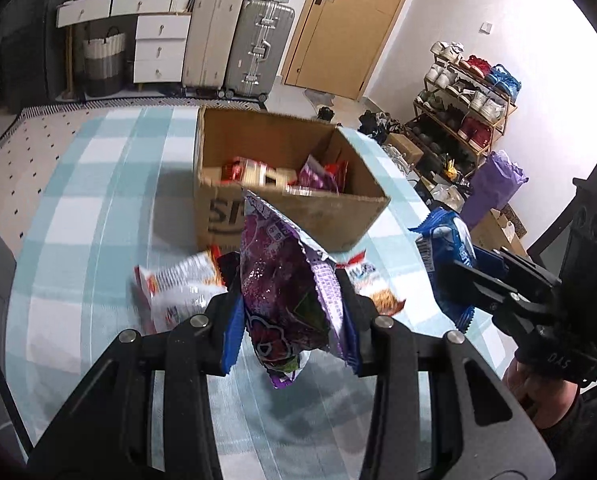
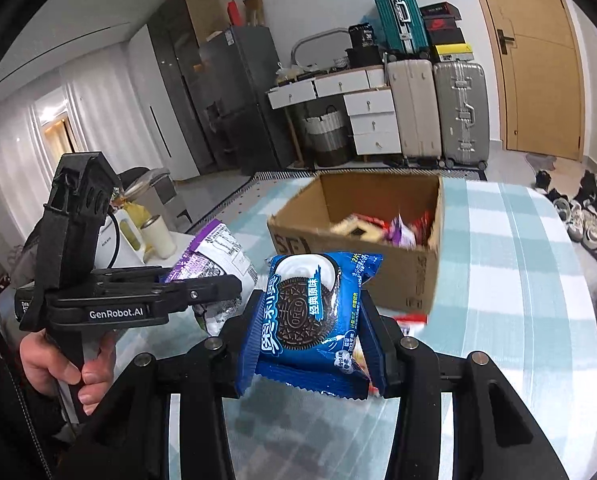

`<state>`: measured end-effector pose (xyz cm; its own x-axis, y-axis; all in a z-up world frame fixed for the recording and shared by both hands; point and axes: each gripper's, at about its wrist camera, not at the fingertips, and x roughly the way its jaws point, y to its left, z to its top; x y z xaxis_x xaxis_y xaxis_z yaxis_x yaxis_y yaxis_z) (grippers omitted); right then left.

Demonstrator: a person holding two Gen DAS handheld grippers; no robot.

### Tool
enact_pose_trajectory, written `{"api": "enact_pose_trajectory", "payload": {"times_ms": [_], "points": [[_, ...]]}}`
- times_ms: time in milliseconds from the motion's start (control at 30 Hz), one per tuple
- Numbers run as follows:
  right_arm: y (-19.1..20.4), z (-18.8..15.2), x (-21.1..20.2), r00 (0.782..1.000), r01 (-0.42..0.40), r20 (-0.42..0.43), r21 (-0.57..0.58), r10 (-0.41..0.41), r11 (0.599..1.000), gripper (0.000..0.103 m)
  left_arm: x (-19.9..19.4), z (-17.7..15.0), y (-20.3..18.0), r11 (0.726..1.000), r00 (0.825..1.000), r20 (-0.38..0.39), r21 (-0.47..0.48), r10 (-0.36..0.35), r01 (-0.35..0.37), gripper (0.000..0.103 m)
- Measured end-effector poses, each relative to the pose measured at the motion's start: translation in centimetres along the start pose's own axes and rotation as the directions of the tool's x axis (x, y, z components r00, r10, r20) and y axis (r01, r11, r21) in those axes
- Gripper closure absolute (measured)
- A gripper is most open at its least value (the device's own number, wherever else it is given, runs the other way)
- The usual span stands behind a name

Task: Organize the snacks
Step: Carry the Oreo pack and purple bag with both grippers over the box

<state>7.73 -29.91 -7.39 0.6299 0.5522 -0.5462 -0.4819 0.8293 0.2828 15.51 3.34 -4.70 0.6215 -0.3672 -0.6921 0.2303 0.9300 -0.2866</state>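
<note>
Checked surface (image 1: pixel 98 184) w/ cardboard box (image 1: pixel 298 216) holding snacks. Left tongs (image 1: pixel 286 304) clamped on purple packet (image 1: pixel 282 280), right tongs (image 2: pixel 310 320) on Oreo pack (image 2: pixel 310 312); both raised near box, prob. for drop-in.

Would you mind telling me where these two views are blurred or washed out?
Left wrist view: the white snack bag on the table is motion-smeared, the box contents soft, the right-hand wall overexposed; the purple packet in the left gripper stays fairly sharp. Right wrist view: the Oreo packet in the right gripper is crisp, while the cardboard box is smeared.
</note>
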Motion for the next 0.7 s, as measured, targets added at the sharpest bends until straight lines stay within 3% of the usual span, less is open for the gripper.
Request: {"api": "enact_pose_trajectory", "payload": {"times_ms": [400,700], "points": [[-1.0,3.7,0.8,1.0,-0.013,0.025,-0.001,0.013,1.0,0.058,-0.5,6.1,-0.7,0.999,1.0,0.022,0.037,0.0,0.0,0.066],[-1.9,7.0,2.2,0.999,-0.027,0.042,-0.005,0.027,1.0,0.058,1.6,10.7,-1.8,0.998,1.0,0.016,0.066,0.0,-0.001,0.066]]}}
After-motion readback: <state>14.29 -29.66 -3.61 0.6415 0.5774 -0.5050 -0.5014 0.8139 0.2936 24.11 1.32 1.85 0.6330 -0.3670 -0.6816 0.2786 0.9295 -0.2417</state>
